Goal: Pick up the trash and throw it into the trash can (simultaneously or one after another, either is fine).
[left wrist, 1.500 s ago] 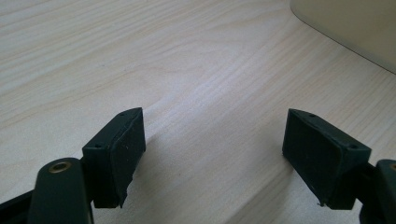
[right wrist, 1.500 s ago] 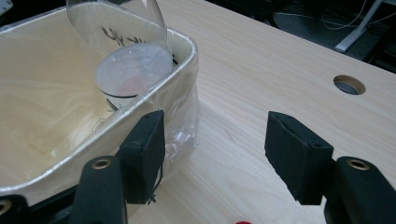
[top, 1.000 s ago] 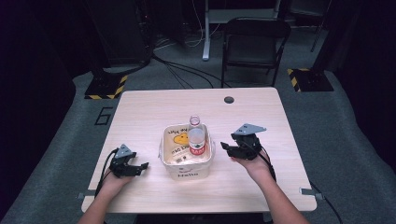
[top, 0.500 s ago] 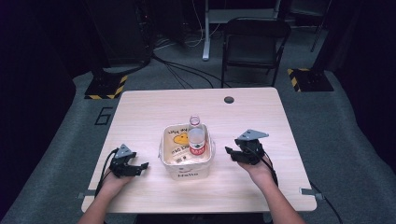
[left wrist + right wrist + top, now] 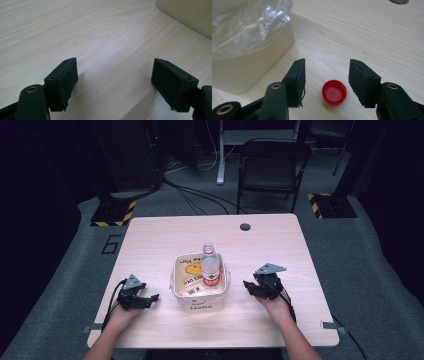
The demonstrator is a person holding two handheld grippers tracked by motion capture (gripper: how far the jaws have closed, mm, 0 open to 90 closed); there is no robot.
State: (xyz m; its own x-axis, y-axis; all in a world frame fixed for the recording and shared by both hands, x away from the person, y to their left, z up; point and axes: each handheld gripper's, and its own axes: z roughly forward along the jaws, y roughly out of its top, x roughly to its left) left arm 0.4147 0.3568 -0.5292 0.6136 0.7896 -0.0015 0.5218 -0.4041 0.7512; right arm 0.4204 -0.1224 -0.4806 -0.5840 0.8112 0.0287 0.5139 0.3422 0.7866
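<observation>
Left gripper (image 5: 150,298) low, jaws wide apart. Right gripper (image 5: 326,82) low, jaws part open, just been closing, pads touching nothing.

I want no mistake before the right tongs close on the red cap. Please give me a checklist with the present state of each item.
1. Red cap lies between the pads of the right tongs: ok.
2. Pads not yet pressing the cap, a gap on each side: ok.
3. Cap lies flat on the table, open side down: ok.
4. Bin stands apart from the cap: ok.
5. Bottle upright in the bin, without cap: ok.
6. Left tongs open, holding nothing: ok.
</observation>
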